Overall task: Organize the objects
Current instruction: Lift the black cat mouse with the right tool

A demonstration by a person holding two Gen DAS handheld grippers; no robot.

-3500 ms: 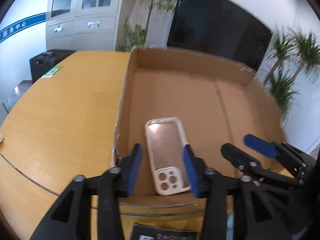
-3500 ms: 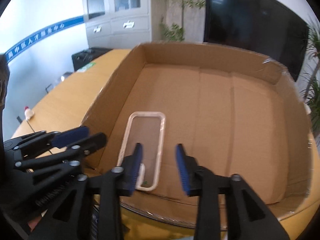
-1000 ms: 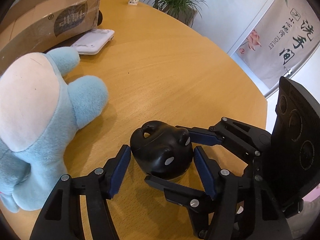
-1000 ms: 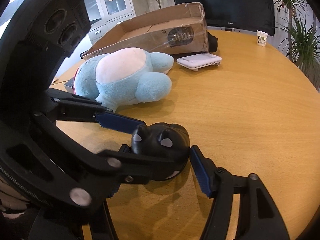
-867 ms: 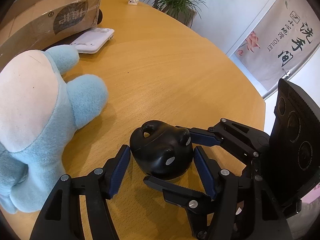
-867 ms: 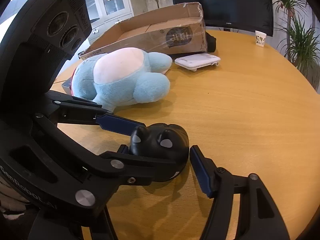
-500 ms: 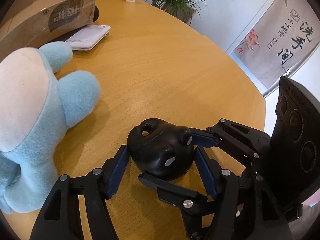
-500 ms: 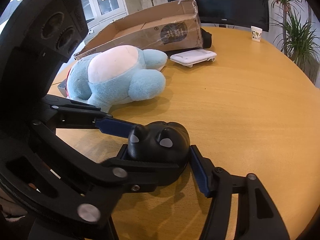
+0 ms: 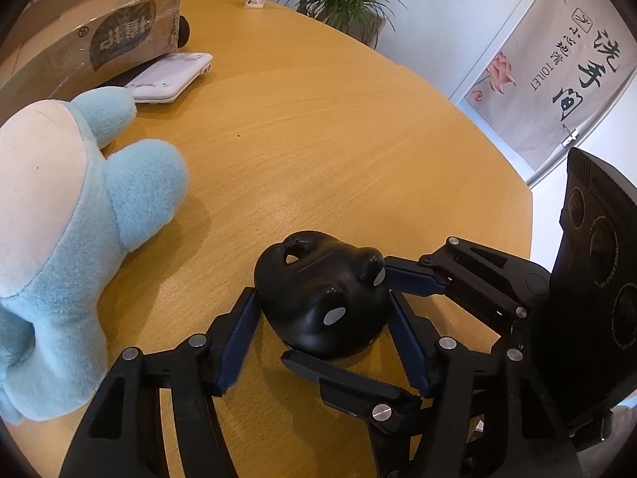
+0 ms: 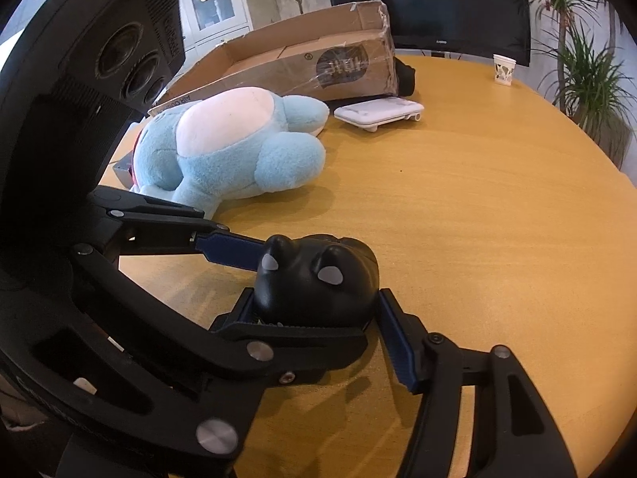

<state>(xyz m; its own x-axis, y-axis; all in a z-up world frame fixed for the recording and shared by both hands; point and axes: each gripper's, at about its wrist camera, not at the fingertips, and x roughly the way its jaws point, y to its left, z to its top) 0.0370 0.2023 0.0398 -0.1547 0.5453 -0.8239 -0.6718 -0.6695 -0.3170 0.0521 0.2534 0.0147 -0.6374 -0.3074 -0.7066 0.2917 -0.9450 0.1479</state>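
Observation:
A glossy black animal-shaped toy (image 9: pixel 318 302) with white dots is on the wooden table (image 9: pixel 338 139). My left gripper (image 9: pixel 320 310) is shut on it, blue pads against its two sides. From the right, the right gripper's fingers (image 9: pixel 414 281) clasp the same toy crosswise. In the right wrist view the black toy (image 10: pixel 318 283) sits between the pads of my right gripper (image 10: pixel 314 306), shut on it, while a left gripper finger (image 10: pixel 227 249) touches its far left side. The frames do not show whether the toy rests on the table.
A light blue plush (image 9: pixel 59 215) (image 10: pixel 235 147) lies to the left. Behind it are an open cardboard box (image 10: pixel 298 59), a white flat device (image 10: pixel 378 113) and a paper cup (image 10: pixel 503 69). The table's rounded edge (image 9: pixel 525 215) runs close on the right.
Some seconds ago both grippers hung over the cardboard box with a phone case in it. Over the last second both stay round the black toy, and the view has only drifted slightly.

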